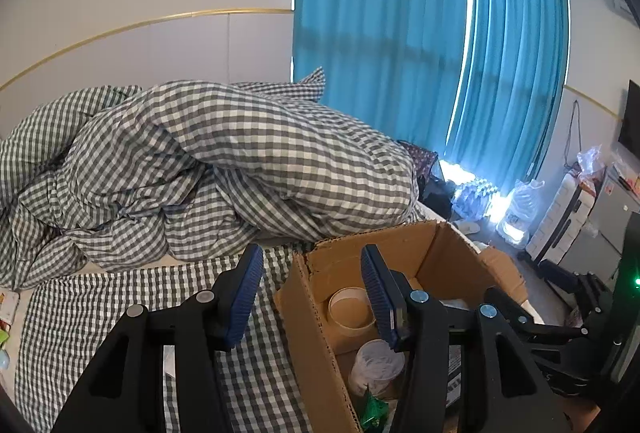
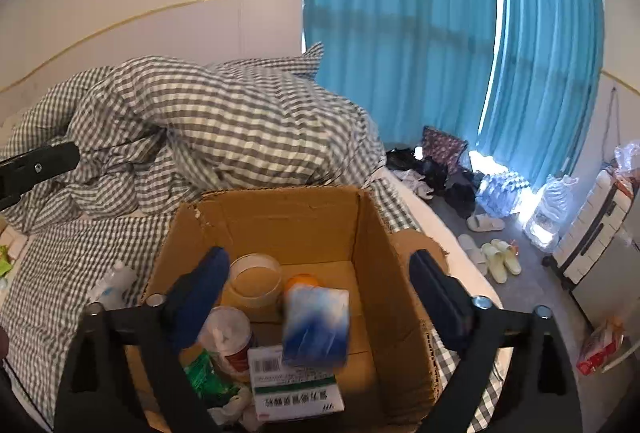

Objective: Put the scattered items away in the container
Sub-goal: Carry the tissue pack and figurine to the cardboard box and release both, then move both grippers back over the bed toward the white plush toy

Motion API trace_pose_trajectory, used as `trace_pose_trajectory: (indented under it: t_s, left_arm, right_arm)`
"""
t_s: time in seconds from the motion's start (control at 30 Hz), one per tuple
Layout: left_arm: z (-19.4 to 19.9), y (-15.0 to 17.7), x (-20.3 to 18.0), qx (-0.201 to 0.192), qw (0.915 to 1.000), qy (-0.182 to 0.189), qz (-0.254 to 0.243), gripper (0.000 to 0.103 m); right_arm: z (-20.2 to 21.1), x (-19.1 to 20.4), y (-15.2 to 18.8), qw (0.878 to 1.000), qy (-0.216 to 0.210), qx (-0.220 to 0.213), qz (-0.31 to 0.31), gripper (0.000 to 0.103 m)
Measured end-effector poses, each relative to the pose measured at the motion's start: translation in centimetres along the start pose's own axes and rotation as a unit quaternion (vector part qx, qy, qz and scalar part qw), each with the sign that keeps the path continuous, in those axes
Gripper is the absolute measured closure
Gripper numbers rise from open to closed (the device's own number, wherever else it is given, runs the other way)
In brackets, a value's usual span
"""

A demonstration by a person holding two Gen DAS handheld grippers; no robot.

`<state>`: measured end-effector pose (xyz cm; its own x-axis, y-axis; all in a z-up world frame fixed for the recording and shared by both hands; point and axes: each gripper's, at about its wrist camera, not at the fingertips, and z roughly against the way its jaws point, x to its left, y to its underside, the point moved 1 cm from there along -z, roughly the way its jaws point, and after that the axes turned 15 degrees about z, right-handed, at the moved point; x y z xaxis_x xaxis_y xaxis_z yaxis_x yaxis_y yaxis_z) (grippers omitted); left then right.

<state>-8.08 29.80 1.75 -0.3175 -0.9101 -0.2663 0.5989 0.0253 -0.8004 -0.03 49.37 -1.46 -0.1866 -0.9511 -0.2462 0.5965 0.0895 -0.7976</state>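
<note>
the cardboard box (image 2: 372,233) sits open on a checked sheet (image 2: 68,265) on the bed, filling the lower middle of the right wrist view, with a heaped checked duvet (image 2: 224,129) behind it at about 11 o'clock. the right gripper (image 2: 320,281) hangs over the box mouth with its jaws spread wide, nothing pressed between the pads. a blurred blue-and-white packet (image 2: 316,325) is framed between the fingers but touches neither, over the box interior. inside the box lie a roll of tape (image 2: 256,281) towards the far wall at 12 o'clock, an orange object (image 2: 304,279) just beside it at 3 o'clock, a white cup with a red band (image 2: 228,337) at 9 o'clock of the packet, a green-and-white carton (image 2: 292,385) under the packet at 6 o'clock, and a green wrapper (image 2: 204,377) at 8 o'clock. a clear plastic item (image 2: 112,285) lies on the sheet outside the box at 9 o'clock. the left gripper (image 1: 312,297) stands at the box's near-left wall, one blue pad outside it and the other over the inside; its jaws are partly apart and grip nothing. blue curtains (image 2: 400,33) hang at 1 o'clock, and slippers (image 2: 500,257) lie on the floor at 3 o'clock.
</note>
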Motion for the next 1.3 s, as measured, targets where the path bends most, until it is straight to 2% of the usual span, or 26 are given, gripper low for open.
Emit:
trace_pose_trajectory:
  t_s: [0.1,0.27,0.4,0.5,0.53,0.57,0.6,0.63,0.67,0.9,1.03,1.3]
  left_arm:
    - [-0.1,0.0,1.0,0.0,1.0,-0.008,0.004,0.05]
    - [0.3,-0.5,4.8,-0.003,0.999,-0.037,0.023,0.05]
    - [1.2,-1.1,8.8,-0.011,0.9967,-0.068,0.042,0.05]
    - [1.8,-1.4,11.8,-0.014,0.994,-0.095,0.052,0.047]
    - [2.0,-1.4,12.9,-0.015,0.993,-0.103,0.057,0.038]
    - [2.3,-1.5,13.9,-0.015,0.9921,-0.108,0.062,0.022]
    - [2.6,-1.5,15.0,-0.017,0.9911,-0.114,0.068,0.014]
    - [2.9,-1.4,16.2,-0.021,0.9897,-0.121,0.074,0.002]
    - [3.3,-1.4,17.2,-0.025,0.9886,-0.126,0.079,0.0]
    - [4.4,0.0,24.0,-0.011,0.9818,-0.153,0.112,0.0]
    - [4.2,0.8,26.4,-0.001,0.9806,-0.16,0.114,0.0]
    - [1.1,3.1,29.1,0.034,0.9816,-0.161,0.097,0.0]
  right_arm:
    - [0.3,-0.3,0.1,1.0,0.012,-0.002,-0.006,0.008]
    - [0.7,0.1,-0.4,1.0,0.013,-0.007,-0.011,0.007]
    - [0.9,2.1,-1.4,1.0,0.001,-0.015,-0.003,0.007]
    - [1.2,4.2,-2.4,1.0,-0.008,-0.023,0.01,0.006]
    - [1.3,5.1,-2.8,0.999,-0.012,-0.027,0.015,0.006]
    - [1.4,6.0,-3.2,0.999,-0.016,-0.032,0.018,0.005]
    - [1.6,7.0,-3.7,0.999,-0.023,-0.037,0.022,0.004]
    - [1.7,7.8,-4.0,0.999,-0.027,-0.04,0.025,0.004]
    - [1.8,8.6,-4.3,0.998,-0.032,-0.043,0.029,0.003]
    - [2.1,15.5,-6.0,0.994,-0.069,-0.053,0.062,0.003]
    - [1.7,19.2,-6.2,0.991,-0.094,-0.052,0.082,0.003]
    - [-1.8,26.5,-4.0,0.982,-0.146,-0.005,0.123,0.003]
